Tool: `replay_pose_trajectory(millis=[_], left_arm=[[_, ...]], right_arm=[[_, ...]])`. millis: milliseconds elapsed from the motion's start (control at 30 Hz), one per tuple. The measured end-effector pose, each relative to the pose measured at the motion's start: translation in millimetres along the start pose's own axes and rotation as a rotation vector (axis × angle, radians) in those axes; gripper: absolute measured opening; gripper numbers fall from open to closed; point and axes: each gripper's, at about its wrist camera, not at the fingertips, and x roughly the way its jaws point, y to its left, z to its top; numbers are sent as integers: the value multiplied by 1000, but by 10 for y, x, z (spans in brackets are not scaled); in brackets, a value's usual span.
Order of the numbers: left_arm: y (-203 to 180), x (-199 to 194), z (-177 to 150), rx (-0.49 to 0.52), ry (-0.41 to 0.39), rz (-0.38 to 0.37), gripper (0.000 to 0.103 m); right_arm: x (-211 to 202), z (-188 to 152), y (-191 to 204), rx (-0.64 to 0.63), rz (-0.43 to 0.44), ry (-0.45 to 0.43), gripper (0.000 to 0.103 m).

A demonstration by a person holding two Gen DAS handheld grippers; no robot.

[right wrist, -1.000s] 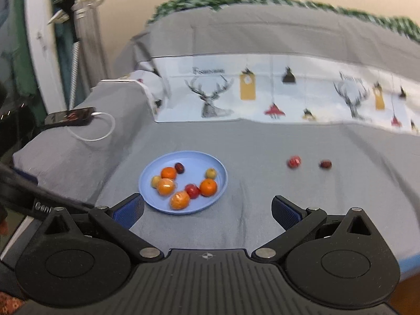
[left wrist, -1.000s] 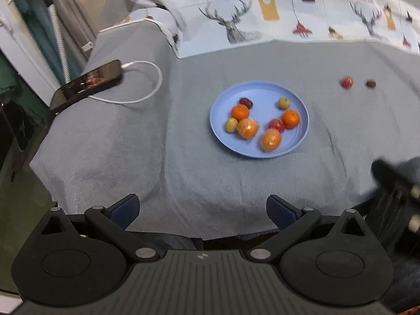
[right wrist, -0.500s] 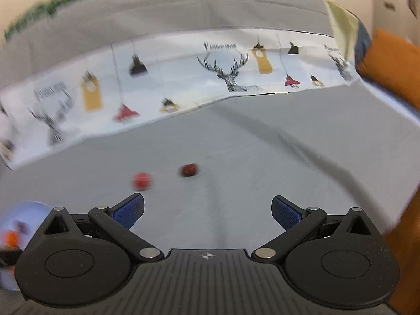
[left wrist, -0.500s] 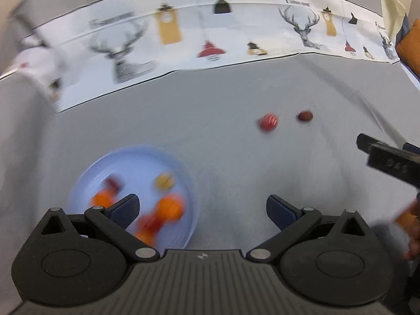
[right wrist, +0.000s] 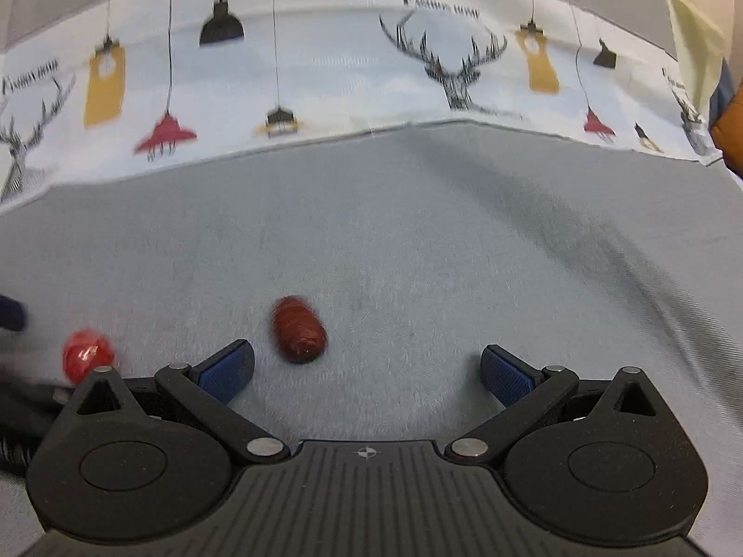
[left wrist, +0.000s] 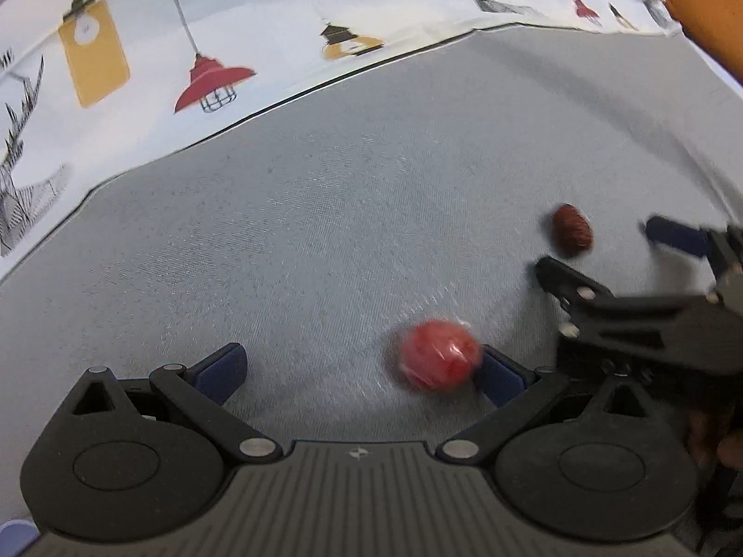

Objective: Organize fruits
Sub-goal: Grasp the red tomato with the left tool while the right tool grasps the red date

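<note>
Left wrist view: left tongs (left wrist: 357,373) spread wide and empty over the grey fabric bed cover (left wrist: 325,232), round red plastic-wrapped fruit (left wrist: 437,361) against the right pad; right wrist view: right tongs (right wrist: 367,369) wide apart, empty, dark red oblong wrinkled fruit (right wrist: 298,335) lying just ahead, near the left pad.

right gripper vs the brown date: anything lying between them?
Nothing. In the right wrist view only bare grey cloth separates the open right gripper from the brown date, which sits just ahead of its left finger.
</note>
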Motion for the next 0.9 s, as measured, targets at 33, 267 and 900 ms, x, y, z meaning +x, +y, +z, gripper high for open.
replay_pose_trajectory(millis=[33,267,900], left_arm=[[30,19,9,-8,2,-13,103],[-66,-172,8,19,-57,-53,33],[339,-2628,-1467,-193,-43,71,33]], right_arm=[[-1,-4,-16,7,4,-2,102],[-31,12,-4,2,32,-37,70],[-2865,-305,410,66,308,-58,21]])
